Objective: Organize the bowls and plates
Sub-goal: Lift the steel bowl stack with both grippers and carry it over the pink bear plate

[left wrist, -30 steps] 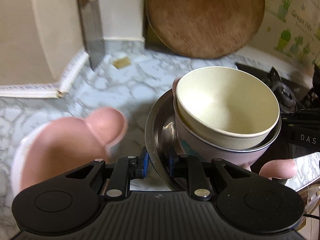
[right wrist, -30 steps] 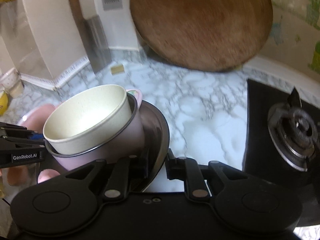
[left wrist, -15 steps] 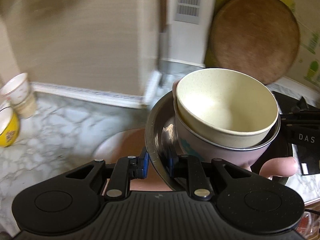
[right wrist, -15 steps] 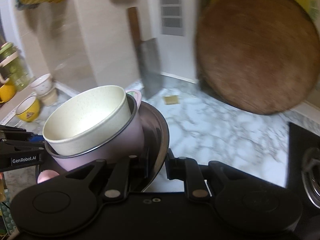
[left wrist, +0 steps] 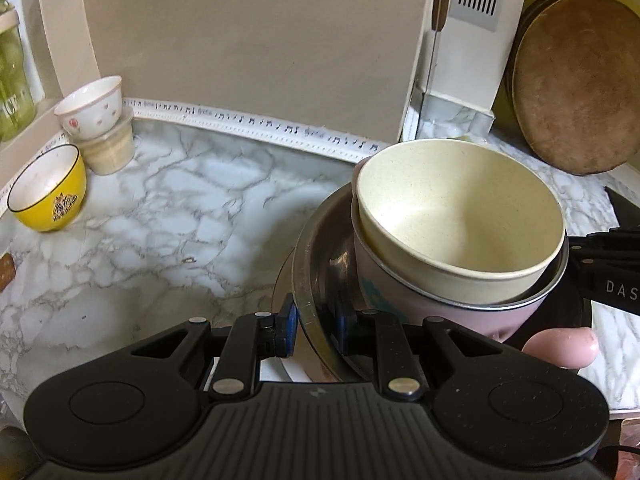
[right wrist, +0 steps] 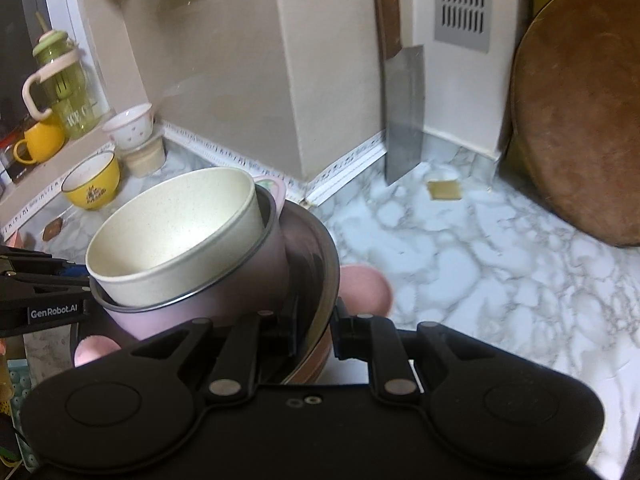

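Together, left tool (left wrist: 314, 322) and right tool (right wrist: 316, 322) clamp the shiny steel plate's (left wrist: 308, 264) thin rim.

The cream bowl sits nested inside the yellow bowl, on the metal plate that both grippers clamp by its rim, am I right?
Not quite: the cream bowl is nested inside the pink bowl, as the right wrist view shows. The yellow bowl stands apart on the counter. The metal plate is clamped at its rim by both grippers.
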`<state>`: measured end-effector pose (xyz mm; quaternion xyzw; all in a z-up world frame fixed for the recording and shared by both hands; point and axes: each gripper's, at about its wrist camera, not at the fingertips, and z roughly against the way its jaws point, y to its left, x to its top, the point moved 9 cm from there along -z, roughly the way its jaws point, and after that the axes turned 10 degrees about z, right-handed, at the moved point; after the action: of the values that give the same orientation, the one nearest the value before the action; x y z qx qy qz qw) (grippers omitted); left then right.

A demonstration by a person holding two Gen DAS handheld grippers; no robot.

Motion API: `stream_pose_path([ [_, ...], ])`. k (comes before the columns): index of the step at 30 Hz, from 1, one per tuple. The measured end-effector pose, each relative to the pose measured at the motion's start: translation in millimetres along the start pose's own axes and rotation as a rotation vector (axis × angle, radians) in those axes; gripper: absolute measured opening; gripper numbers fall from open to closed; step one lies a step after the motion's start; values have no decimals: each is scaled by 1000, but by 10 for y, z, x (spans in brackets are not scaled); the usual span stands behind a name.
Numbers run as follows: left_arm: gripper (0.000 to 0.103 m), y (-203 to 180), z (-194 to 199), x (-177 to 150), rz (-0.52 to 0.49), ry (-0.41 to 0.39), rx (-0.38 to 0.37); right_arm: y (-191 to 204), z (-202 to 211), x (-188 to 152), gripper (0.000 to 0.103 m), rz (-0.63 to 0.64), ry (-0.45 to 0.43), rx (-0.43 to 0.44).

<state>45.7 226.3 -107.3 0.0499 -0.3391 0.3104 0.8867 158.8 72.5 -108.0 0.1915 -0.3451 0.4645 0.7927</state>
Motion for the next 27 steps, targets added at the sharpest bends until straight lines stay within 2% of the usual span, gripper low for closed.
stream_pose_path([
  [10,18,67,-206,-130,11,23,6,71,-206,-116,17,-9,41,-9],
  [27,18,52,-269,-162,15,4,-6,55,-290,-196,18,-27,78,-34],
])
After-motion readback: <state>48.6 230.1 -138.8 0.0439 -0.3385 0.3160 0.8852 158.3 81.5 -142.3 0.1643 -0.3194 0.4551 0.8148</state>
